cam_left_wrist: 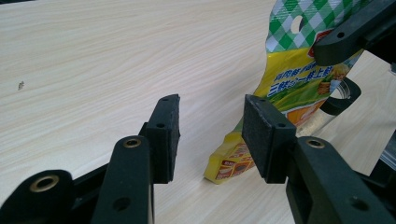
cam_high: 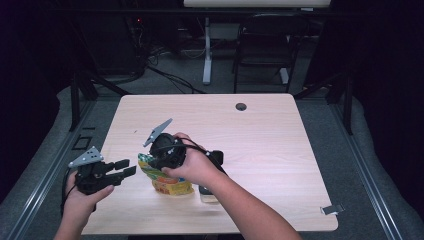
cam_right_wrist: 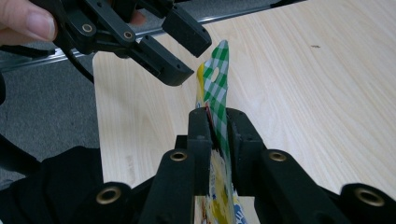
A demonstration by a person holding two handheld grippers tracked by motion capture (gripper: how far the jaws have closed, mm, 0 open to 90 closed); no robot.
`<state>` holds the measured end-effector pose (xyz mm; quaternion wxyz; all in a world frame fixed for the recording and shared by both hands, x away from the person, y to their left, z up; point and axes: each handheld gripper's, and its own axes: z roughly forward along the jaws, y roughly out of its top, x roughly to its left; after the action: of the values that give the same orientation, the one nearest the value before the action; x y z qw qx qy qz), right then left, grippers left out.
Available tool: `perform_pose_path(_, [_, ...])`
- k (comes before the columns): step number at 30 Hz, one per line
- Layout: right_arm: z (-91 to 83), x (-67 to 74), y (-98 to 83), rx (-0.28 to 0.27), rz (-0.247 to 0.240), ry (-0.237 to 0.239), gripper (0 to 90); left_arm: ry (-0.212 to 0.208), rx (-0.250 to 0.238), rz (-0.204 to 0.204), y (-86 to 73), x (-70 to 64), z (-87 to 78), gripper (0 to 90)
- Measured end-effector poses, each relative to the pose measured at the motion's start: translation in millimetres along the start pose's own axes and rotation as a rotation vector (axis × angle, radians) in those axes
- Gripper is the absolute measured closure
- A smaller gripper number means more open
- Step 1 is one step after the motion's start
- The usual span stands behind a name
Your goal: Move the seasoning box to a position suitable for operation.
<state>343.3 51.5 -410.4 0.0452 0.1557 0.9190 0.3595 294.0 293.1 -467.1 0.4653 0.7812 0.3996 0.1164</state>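
Note:
A yellow snack bag (cam_high: 169, 184) with a green-checked top stands on the wooden table (cam_high: 260, 135), left of middle near the front. My right gripper (cam_right_wrist: 218, 126) is shut on the bag's flat top edge (cam_right_wrist: 215, 88), pads pressed on both sides. From the high view the right gripper (cam_high: 152, 159) comes at the bag from the right, hand wrapped around its body. My left gripper (cam_left_wrist: 210, 121) stands open just left of the bag (cam_left_wrist: 294, 79), nothing between its pads. It appears as the left gripper (cam_high: 129, 168) low over the table, jaws aimed at the bag.
A small clear container with a black loop (cam_left_wrist: 337, 99) sits behind the bag, under my right forearm (cam_high: 207, 192). A metal clip (cam_high: 332, 210) lies at the table's front right corner. A cable hole (cam_high: 241, 106) is at the back; a chair (cam_high: 265, 40) stands beyond.

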Motion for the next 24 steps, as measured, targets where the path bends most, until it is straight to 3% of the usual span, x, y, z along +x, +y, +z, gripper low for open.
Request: perform_pose_path(24, [4.8, 1.2, 2.0, 0.048, -0.029, 0.005, 89.8, -0.004, 0.013, 0.002, -1.3, -0.4, 3.3, 56.9])
